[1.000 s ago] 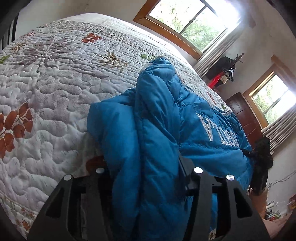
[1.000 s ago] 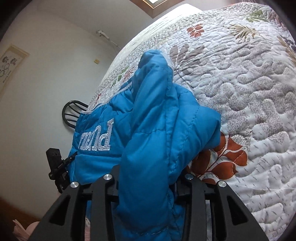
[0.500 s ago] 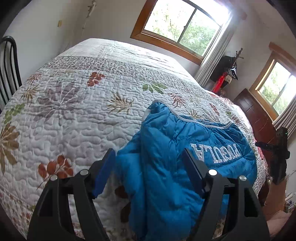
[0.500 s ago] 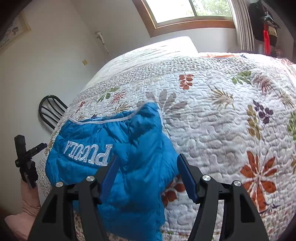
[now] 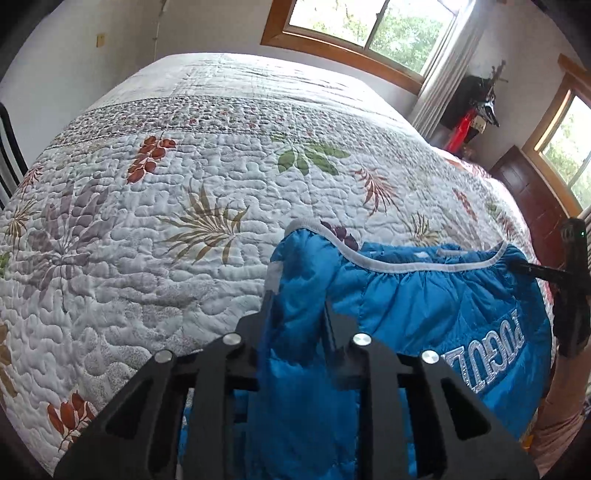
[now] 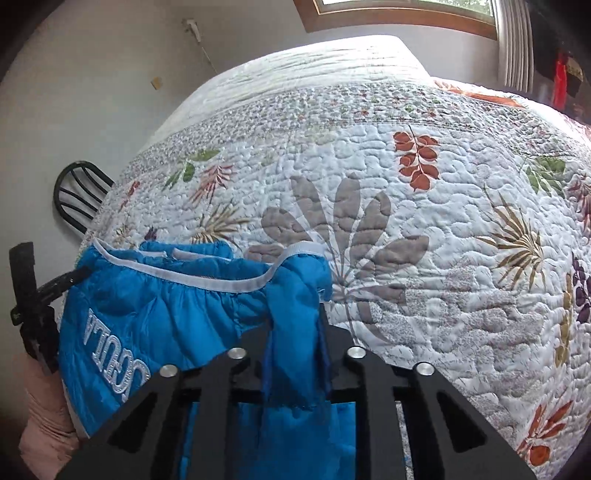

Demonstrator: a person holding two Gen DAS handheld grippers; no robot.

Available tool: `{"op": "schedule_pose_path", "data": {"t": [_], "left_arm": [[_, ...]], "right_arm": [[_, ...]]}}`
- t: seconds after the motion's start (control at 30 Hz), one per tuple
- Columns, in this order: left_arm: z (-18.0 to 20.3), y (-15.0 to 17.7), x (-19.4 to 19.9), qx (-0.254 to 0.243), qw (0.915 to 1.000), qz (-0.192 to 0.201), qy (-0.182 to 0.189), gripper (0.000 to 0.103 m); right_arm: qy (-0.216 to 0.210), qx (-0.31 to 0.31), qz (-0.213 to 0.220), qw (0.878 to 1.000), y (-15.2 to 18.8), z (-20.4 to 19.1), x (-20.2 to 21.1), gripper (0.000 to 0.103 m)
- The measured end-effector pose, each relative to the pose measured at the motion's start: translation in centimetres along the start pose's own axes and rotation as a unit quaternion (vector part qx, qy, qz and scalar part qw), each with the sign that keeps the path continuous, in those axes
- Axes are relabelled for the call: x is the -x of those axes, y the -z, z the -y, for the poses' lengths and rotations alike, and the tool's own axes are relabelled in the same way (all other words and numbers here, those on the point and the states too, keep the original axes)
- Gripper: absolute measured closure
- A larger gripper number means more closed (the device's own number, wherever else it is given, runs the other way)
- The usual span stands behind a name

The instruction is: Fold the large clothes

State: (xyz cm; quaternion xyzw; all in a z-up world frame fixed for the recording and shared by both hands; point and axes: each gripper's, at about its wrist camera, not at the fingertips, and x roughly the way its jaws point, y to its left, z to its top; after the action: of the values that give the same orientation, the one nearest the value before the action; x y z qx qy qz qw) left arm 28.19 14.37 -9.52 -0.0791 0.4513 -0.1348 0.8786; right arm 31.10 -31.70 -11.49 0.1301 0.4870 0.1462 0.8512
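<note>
- Both tongs have just clamped: left gripper (image 5: 297,314) and right gripper (image 6: 295,325) pinch the blue puffer jacket (image 5: 424,314).
- Soft, puffy, probably slippery; I'd grip by the white-trimmed hem (image 6: 207,278).

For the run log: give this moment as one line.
left gripper: just closed on blue jacket | right gripper: just closed on blue jacket | jacket: on quilt

Setting: home bedroom. Large bed (image 5: 207,122) under a quilted, leaf-print bedspread (image 5: 155,236). Wood-framed windows (image 5: 365,26) with pale curtains (image 5: 443,74), trees outside. Dark wooden cabinet (image 5: 532,199) by the wall; black metal chair (image 6: 79,195) at bedside.
</note>
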Motion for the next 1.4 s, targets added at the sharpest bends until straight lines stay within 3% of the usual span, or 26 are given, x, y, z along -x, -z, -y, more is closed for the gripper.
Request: {"op": "schedule_pose_path", "data": {"t": [0.1, 0.23, 0.37, 0.47, 0.5, 0.57, 0.63, 0.77, 0.93, 1.03, 1.1, 1.27, 1.4], "left_arm": [[-0.8, -0.5, -0.1, 0.019, 0.9997, 0.013, -0.006, 0.087], [-2.0, 0.0, -3.6, 0.022, 0.9988, -0.033, -0.028, 0.085], [-2.8, 0.7, -4.8, 0.021, 0.9986, -0.036, -0.032, 0.080], [-2.9, 0.8, -4.9, 0.022, 0.9984, -0.038, -0.035, 0.076], [-2.8, 0.8, -4.9, 0.022, 0.9983, -0.038, -0.038, 0.075], [-3.0, 0.6, -4.4, 0.031, 0.9977, -0.038, -0.047, 0.061], [-3.5, 0.8, -3.1, 0.049, 0.9968, -0.032, -0.054, 0.053], [-4.2, 1.8, 1.4, 0.079, 0.9957, 0.004, -0.048, 0.053], [-2.9, 5.8, 8.0, 0.072, 0.9915, 0.048, -0.098, 0.048], [-2.2, 9.1, 10.6, 0.078, 0.9902, 0.046, -0.106, 0.039], [-1.8, 11.4, 11.9, 0.083, 0.9888, 0.039, -0.118, 0.039], [-1.3, 16.3, 14.0, 0.112, 0.9870, 0.024, -0.112, 0.036], [-0.8, 19.0, 14.5, 0.153, 0.9846, 0.019, -0.081, 0.032]], "right_arm": [[-0.008, -0.036, 0.005, 0.999, -1.0, 1.2, -0.2, 0.090], [0.008, -0.065, -0.044, 0.997, -0.9, 2.8, -4.4, 0.089], [-0.010, -0.081, -0.036, 0.996, -0.1, 3.9, -5.4, 0.088], [0.000, -0.076, -0.031, 0.997, 0.1, 3.7, -5.4, 0.083], [0.006, -0.071, -0.030, 0.997, 0.1, 3.5, -5.3, 0.082], [0.030, -0.066, -0.023, 0.997, 0.2, 3.0, -4.3, 0.068], [0.059, -0.054, -0.005, 0.997, 0.6, 2.5, -2.4, 0.062], [0.096, -0.016, 0.022, 0.995, 2.5, 1.0, 2.3, 0.063], [0.107, 0.037, 0.032, 0.993, 6.2, -1.8, 7.5, 0.067], [0.086, 0.049, 0.014, 0.995, 8.7, -3.0, 9.0, 0.074], [0.081, 0.059, 0.004, 0.995, 10.5, -3.8, 9.6, 0.077], [0.063, 0.083, -0.011, 0.995, 14.3, -5.9, 10.5, 0.080], [0.071, 0.096, -0.032, 0.992, 15.8, -7.0, 9.4, 0.082]]}}
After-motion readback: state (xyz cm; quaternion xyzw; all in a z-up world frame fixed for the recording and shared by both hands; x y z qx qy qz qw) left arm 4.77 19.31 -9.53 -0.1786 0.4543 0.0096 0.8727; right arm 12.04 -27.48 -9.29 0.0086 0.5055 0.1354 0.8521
